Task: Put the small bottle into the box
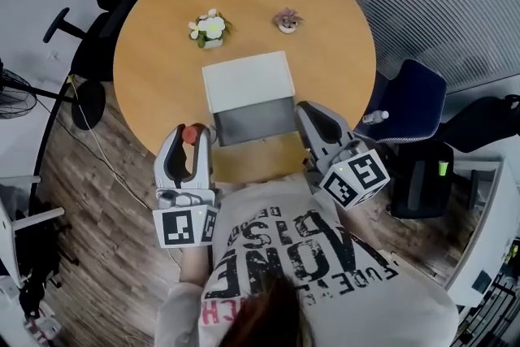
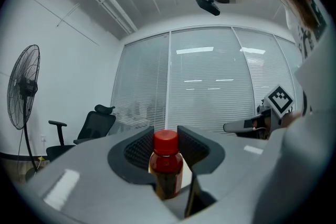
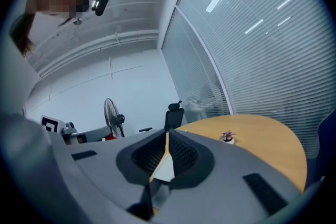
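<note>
The left gripper [image 1: 190, 139] is held level at the near edge of the round table [image 1: 244, 4], just left of the open white box [image 1: 248, 81]. Its jaws are clamped on the small bottle [image 2: 166, 165], which stands upright with its red cap between the pads. The right gripper [image 1: 311, 113] points level beside the box's right front corner, its jaws apparently closed together with nothing between them

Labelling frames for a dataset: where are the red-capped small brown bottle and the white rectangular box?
Red-capped small brown bottle [image 2: 167, 168]: left gripper view, on its brown body below the cap.
White rectangular box [image 1: 248, 81]: head view, on its white top panel.
</note>
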{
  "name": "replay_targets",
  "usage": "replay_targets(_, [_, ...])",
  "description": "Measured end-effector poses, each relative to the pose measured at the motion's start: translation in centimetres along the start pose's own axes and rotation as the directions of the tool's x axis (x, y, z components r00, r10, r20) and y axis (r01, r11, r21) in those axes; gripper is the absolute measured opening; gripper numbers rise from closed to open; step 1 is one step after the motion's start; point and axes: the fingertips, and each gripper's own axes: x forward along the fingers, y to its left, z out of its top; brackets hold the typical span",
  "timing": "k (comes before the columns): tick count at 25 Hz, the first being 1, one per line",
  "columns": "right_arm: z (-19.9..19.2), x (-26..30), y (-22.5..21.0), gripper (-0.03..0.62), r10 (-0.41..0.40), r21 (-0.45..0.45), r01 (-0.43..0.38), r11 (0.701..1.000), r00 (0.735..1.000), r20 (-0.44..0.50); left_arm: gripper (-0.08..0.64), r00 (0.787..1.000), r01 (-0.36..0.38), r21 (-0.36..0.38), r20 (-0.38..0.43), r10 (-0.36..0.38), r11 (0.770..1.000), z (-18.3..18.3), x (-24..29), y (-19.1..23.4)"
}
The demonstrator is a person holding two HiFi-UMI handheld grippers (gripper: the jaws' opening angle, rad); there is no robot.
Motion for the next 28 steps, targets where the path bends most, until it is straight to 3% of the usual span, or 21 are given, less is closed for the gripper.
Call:
replay_targets(9, [-0.3, -0.4, 0.0, 0.023, -0.024, 0.005, 0.024, 1.0, 1.0, 0.009, 0.146, 1.0, -0.02, -0.005, -0.007, 0.02, 1.0, -0.2, -0.3, 1.6])
replay_targets(16, [0.0, -1.4, -0.5, 0.023, -0.078, 0.012, 0.077, 0.997, 0.997, 0.03, 0.146, 0.999, -0.024, 0.015, 0.024, 0.023, 1.0, 1.9, 0.2, 3.8])
replay_targets(28, [-0.2, -3.8, -2.0, 0.024, -0.183, 0.031, 0.181, 0.983, 0.982, 0.045, 0.146, 0.987, 0.142, 0.038, 0.077, -0.144, 0.989, 4.0, 4.2, 0.4])
